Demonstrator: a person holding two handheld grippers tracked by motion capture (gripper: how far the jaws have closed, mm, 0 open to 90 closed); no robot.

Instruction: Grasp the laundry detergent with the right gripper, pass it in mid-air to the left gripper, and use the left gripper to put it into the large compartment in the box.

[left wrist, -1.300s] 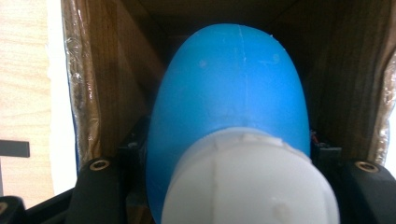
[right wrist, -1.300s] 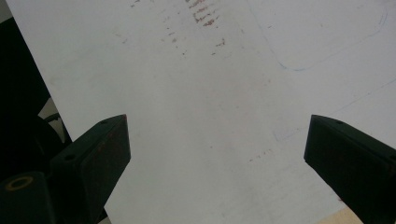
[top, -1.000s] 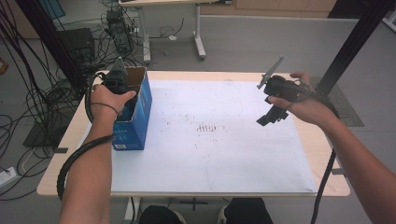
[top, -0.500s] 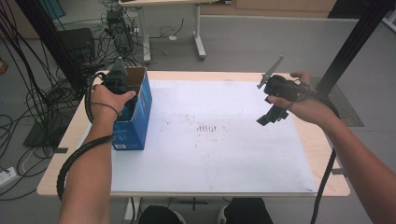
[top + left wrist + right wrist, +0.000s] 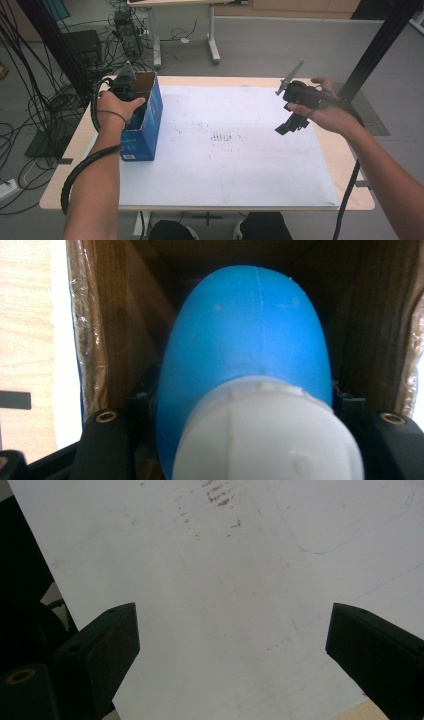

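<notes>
Where left gripper reaches into blue box at counter's left edge, fingers clenched on blue bottle below white cap. Bottle likely light, smooth plastic, slippery; grip shoulder under cap. Farther right, right gripper hovers, fingers released, empty.

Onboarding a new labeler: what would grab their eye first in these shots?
Most striking is the blue bottle with a white cap, clamped in the left gripper inside the open blue cardboard box at the table's left edge. Next, the right gripper hangs with jaws wide apart and nothing between them, above the big white sheet that covers most of the table, with faint brown smudges near its middle.
</notes>
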